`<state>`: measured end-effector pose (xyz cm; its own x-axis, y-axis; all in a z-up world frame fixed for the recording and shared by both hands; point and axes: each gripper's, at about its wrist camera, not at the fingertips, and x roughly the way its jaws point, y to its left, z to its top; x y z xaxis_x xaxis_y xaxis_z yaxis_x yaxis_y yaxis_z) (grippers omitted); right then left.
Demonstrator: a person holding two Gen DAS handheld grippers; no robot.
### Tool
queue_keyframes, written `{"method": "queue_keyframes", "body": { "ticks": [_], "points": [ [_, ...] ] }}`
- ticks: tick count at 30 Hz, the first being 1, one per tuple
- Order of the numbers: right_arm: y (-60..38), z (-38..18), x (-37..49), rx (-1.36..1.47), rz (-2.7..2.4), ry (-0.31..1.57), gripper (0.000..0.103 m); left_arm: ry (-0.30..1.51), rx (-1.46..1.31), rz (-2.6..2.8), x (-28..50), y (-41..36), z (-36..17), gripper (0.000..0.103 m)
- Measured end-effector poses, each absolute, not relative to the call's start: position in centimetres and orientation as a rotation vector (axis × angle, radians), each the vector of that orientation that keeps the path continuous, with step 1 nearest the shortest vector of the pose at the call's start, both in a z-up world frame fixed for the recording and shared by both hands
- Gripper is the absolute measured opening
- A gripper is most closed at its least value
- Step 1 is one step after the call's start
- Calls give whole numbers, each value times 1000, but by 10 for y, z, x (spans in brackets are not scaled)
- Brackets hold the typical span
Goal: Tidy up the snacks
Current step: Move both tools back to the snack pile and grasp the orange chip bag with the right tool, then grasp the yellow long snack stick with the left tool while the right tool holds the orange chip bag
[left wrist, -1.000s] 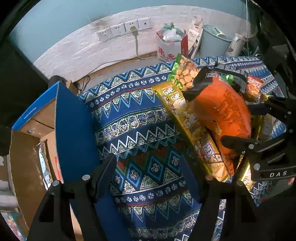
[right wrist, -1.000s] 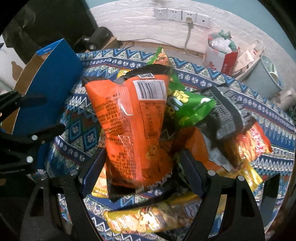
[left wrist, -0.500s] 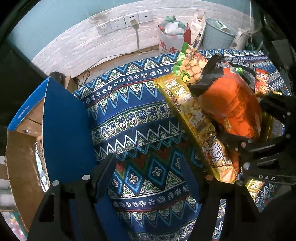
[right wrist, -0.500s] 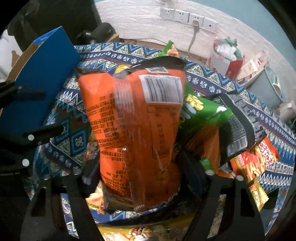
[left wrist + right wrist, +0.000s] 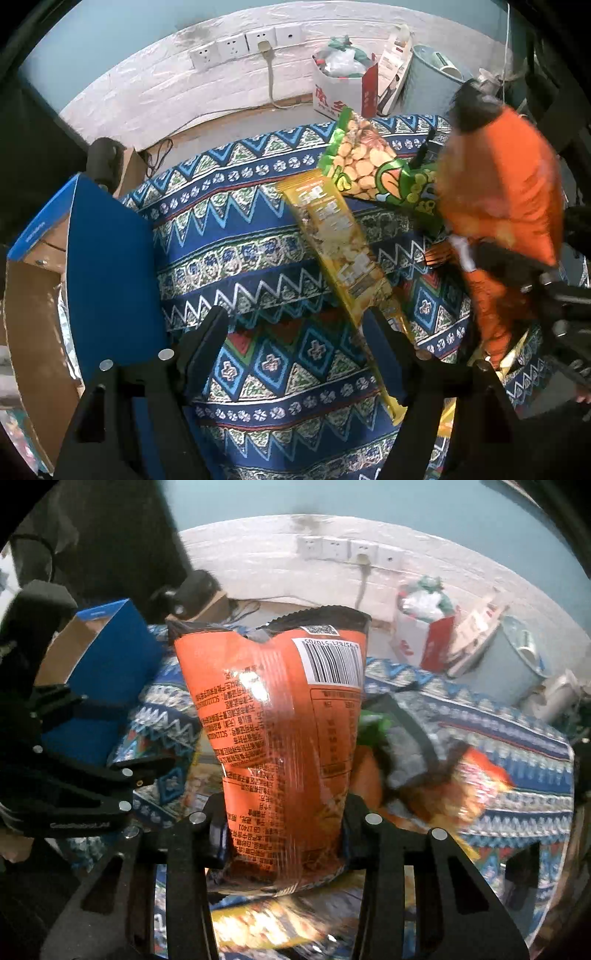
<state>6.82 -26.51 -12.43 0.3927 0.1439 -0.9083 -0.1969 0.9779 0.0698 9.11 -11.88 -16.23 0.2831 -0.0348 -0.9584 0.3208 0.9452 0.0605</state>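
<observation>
Patterned blue tablecloth (image 5: 229, 236), most snacks still piled on it. My right gripper (image 5: 284, 834) pinches the orange bag (image 5: 280, 716) up off the heap; left gripper (image 5: 299, 332) hangs empty, jaws apart. The blue box (image 5: 107, 258) looks nearly empty, so I'm barely started.

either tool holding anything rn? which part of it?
Right tool is shut on the orange snack bag, gripping its lower end; the barcode end points up. Left tool is open and holds nothing.

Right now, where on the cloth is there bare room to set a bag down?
Bare cloth lies between the blue box and the long yellow packet. Past that packet, snacks crowd together around the green bag.
</observation>
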Motion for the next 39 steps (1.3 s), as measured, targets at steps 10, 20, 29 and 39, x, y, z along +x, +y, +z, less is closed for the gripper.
{"method": "queue_keyframes", "body": {
  "ticks": [10, 20, 29, 39],
  "points": [
    [-309, -104, 56, 46, 160, 1102, 41, 1325, 247, -212, 100, -153, -181, 81],
    [-315, -102, 50, 43, 167, 1093, 41, 1355, 302, -174, 106, -171, -208, 81],
    [-314, -107, 51, 31, 162, 1109, 41, 1352, 234, -233, 106, -162, -215, 43],
    [-307, -111, 52, 0, 150, 1128, 41, 1324, 187, -236, 101, -128, -201, 31]
  ]
}}
